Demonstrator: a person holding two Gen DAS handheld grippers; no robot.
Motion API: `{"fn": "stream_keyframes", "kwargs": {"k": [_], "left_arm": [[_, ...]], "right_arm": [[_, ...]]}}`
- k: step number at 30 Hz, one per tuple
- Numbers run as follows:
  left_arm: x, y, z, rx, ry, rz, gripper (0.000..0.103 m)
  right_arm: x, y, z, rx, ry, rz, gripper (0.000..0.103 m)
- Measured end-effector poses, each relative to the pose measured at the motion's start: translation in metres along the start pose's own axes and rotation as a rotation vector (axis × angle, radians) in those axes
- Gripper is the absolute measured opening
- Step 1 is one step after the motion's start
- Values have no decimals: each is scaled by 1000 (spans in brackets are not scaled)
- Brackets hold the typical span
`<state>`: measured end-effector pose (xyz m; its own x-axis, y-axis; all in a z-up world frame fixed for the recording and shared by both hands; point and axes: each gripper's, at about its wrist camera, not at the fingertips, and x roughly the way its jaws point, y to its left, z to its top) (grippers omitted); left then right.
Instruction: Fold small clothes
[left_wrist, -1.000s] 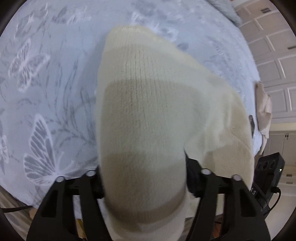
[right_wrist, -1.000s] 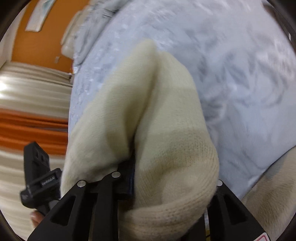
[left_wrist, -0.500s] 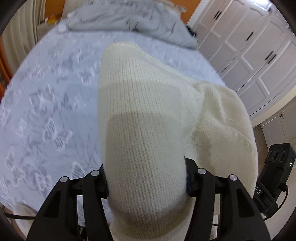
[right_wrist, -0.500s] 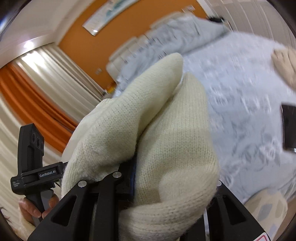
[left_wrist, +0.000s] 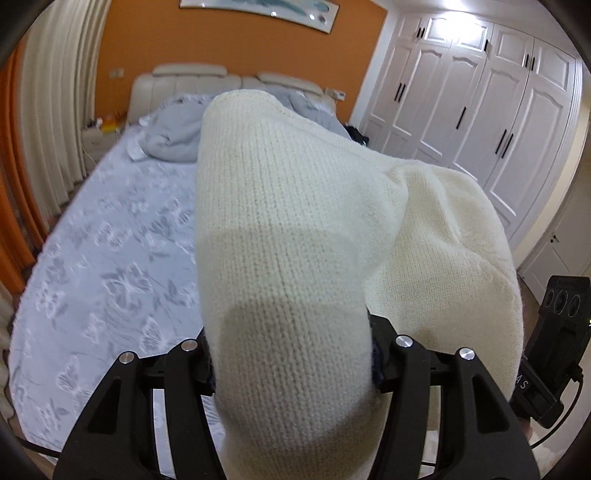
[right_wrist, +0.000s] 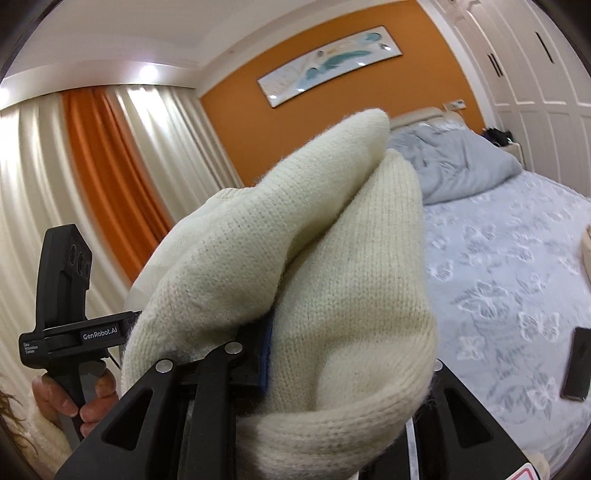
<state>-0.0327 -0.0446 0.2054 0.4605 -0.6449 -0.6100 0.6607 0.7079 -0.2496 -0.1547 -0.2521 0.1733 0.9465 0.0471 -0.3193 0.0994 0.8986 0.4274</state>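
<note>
A cream knitted garment (left_wrist: 288, 258) is held up in the air between both grippers and fills the middle of each view. My left gripper (left_wrist: 291, 354) is shut on one part of it, the cloth bulging over the jaws. My right gripper (right_wrist: 332, 354) is shut on another part of the same cream knit (right_wrist: 325, 266). The right gripper's body (left_wrist: 554, 332) shows at the right edge of the left wrist view; the left gripper's body (right_wrist: 70, 302) and the hand holding it show at the left of the right wrist view. The fingertips are hidden by cloth.
Below lies a bed with a pale blue butterfly-print sheet (left_wrist: 110, 258) and a crumpled grey duvet (right_wrist: 454, 166) at the headboard. A dark phone (right_wrist: 578, 363) lies on the sheet. White wardrobe doors (left_wrist: 480, 110) stand right, orange and cream curtains (right_wrist: 92, 166) left.
Both grippers have tilted and lifted upward with the garment: the views went from looking down at the sheet to looking across the room at the headboard and walls.
</note>
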Motion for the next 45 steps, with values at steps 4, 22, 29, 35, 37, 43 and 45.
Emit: {"fn": "stream_keyframes", "kwargs": {"k": [4,22,29,35,37,43,45], "left_arm": [[-11,14,4,-1,-26,44,56],[-18,82,5,-45,-11,120,56],[-5,107,1,-76,23,130,56],[1,120,2,-83,32,129,56],[4,125,3,-84,39,130,56],[20,142,1,-106,71,131,56],[26,147,-1,-109,78,129,56]], "right_arm": [[12,14,2,-28,-5,25,24],[78,63,-7,-60,67,59,24],[103,69,-16,-61,119,54,24],[120,77,-18,-71,140,51,24],[126,79,-19,-68,149,51,24],[149,75,-29,-53,188,40,24],[156,73,-33,-50,203,36,24]]}}
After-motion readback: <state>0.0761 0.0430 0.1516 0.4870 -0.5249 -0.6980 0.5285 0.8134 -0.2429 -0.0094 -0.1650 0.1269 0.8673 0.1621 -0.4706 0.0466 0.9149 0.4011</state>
